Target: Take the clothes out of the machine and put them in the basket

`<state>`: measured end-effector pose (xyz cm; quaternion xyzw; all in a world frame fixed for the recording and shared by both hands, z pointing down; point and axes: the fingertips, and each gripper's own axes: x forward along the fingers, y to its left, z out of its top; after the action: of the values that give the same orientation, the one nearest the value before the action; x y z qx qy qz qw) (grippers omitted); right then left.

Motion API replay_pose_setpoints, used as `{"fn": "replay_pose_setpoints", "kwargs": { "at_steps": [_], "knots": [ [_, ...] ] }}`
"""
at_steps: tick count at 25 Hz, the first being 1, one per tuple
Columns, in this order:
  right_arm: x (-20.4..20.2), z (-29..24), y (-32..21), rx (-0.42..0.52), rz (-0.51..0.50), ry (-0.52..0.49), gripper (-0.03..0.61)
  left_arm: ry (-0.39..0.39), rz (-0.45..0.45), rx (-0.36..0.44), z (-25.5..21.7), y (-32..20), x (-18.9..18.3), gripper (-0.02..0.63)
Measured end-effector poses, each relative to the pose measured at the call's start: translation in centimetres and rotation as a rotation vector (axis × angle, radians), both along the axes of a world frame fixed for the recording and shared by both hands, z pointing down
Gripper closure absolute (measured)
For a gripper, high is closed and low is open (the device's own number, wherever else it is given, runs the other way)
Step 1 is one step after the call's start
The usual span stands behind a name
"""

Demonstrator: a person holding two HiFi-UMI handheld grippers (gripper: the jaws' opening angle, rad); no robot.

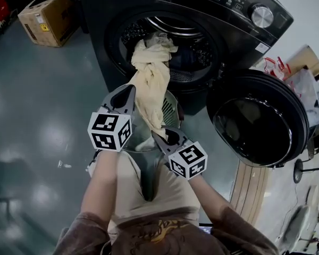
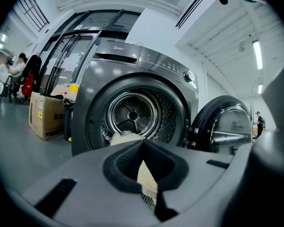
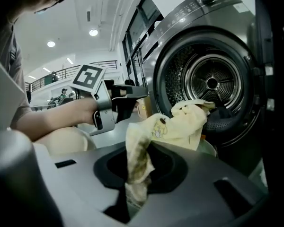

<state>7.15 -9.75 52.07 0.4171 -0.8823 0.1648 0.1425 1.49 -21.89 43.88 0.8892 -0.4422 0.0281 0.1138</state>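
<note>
Grip looked firm, our right claw (image 1: 157,134) clenched on the lower end of the pale yellow garment (image 1: 151,73) trailing from the dark grey washing machine's drum (image 1: 198,49) over the grey mesh basket (image 1: 171,108), our left claw (image 1: 130,90) closed empty, so we judged a steady pull best.

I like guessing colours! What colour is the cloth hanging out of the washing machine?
The cloth is pale yellow, clearest in the head view.
</note>
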Motion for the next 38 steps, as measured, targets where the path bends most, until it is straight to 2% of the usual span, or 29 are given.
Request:
{"fn": "replay_pose_setpoints", "kwargs": {
  "at_steps": [2,3,6,9,16,27,31,38],
  "knots": [
    [0.9,0.0,-0.6,0.009,0.039,0.013,0.511,-0.001,0.000,-0.001,0.0,0.1,0.0,0.611],
    [1.3,-0.1,-0.9,0.014,0.058,0.025,0.479,-0.002,0.001,0.000,0.0,0.2,0.1,0.611],
    [2.4,-0.1,-2.0,0.024,0.106,0.055,0.320,-0.003,0.001,0.002,0.0,0.2,0.0,0.611],
    [3.3,-0.4,-3.0,0.036,0.137,0.065,0.277,-0.004,-0.001,0.001,0.0,0.2,-0.1,0.611],
    [3.9,-1.0,-7.5,0.072,0.155,0.040,0.216,0.002,0.006,0.001,0.0,0.2,-0.2,0.611],
    [3.7,-0.8,-20.8,0.100,0.180,0.064,0.146,0.002,0.024,0.000,0.2,-0.1,-0.2,0.611],
    [3.9,0.5,-25.3,0.066,0.200,0.083,0.131,0.006,0.034,-0.003,0.2,-0.4,0.0,0.611],
    [5.8,4.9,-30.8,-0.065,0.265,0.139,0.121,0.018,0.042,-0.019,0.5,-1.0,0.2,0.611]
  ]
}}
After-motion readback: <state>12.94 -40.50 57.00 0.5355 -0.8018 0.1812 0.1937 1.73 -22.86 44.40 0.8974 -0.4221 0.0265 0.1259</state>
